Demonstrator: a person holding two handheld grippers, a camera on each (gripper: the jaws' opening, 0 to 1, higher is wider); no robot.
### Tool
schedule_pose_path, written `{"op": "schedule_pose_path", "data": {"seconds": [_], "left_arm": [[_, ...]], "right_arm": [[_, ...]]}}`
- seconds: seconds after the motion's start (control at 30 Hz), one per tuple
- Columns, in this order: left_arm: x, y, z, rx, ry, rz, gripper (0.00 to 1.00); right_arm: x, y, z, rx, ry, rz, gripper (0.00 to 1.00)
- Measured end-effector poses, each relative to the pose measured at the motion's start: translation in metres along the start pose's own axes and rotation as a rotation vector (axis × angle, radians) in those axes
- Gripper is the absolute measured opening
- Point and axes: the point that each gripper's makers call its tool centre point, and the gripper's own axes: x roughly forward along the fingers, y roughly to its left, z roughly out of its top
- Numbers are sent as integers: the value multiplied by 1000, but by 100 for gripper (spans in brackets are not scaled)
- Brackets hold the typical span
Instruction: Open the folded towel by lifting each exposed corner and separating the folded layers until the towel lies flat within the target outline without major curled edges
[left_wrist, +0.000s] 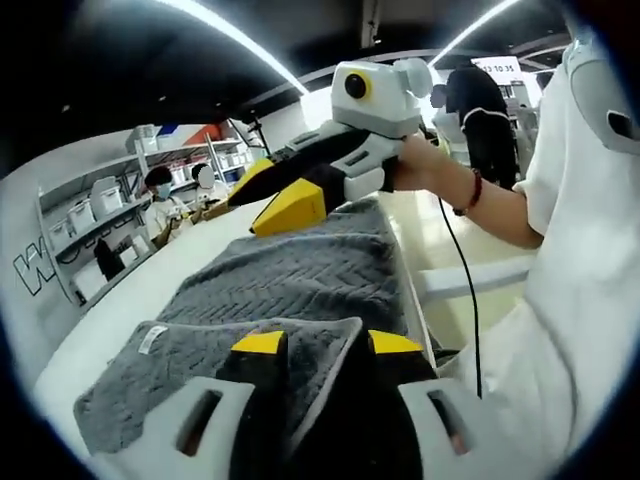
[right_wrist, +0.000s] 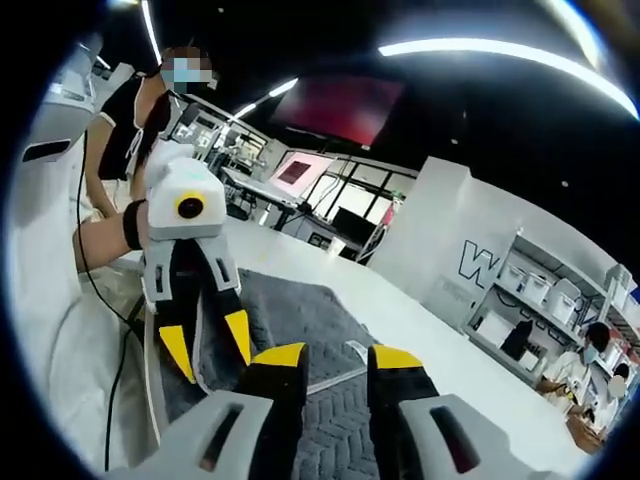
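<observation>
White table carries the grey towel, still partly folded, lying near the table edge by the person's white sleeve. Left gripper: yellow-tipped jaws set a little apart with a raised fold of the towel's near edge between them, apparently pinched. Right gripper: jaws narrowly apart just over the towel near its small white label; whether they have hold of cloth, cannot tell.
</observation>
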Motion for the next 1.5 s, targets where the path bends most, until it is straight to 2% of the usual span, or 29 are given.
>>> {"op": "schedule_pose_path", "data": {"seconds": [0.07, 0.13, 0.33, 0.6, 0.67, 0.73, 1.0, 1.17, 1.33, 1.5], "left_arm": [[0, 0, -1, -39, -1, -5, 22], [1, 1, -3, -32, 7, 0, 20], [-3, -3, 0, -35, -20, -11, 9], [-8, -4, 5, -48, -55, -12, 7], [-9, -9, 9, -53, -78, -39, 8], [-11, -8, 13, -60, -109, -29, 5], [-15, -4, 15, -97, -139, -30, 3], [-15, -8, 15, -78, -136, -43, 2], [-16, -12, 19, -86, -173, -65, 2], [-16, -12, 20, -84, -179, -64, 2]], "right_arm": [[1, 1, 0, -2, 1, 3, 18], [4, 2, 0, 0, 1, 10, 18], [13, 3, -2, 19, 4, 27, 17], [25, 2, -12, 67, 12, 39, 18], [31, 5, -13, 133, -16, 77, 18], [34, 3, -16, 155, -17, 82, 18], [45, -1, -14, 163, -17, 74, 18], [56, -7, -18, 203, -10, 78, 18], [66, -12, -21, 227, 0, 85, 18], [75, -14, -23, 212, 21, 87, 19]]}}
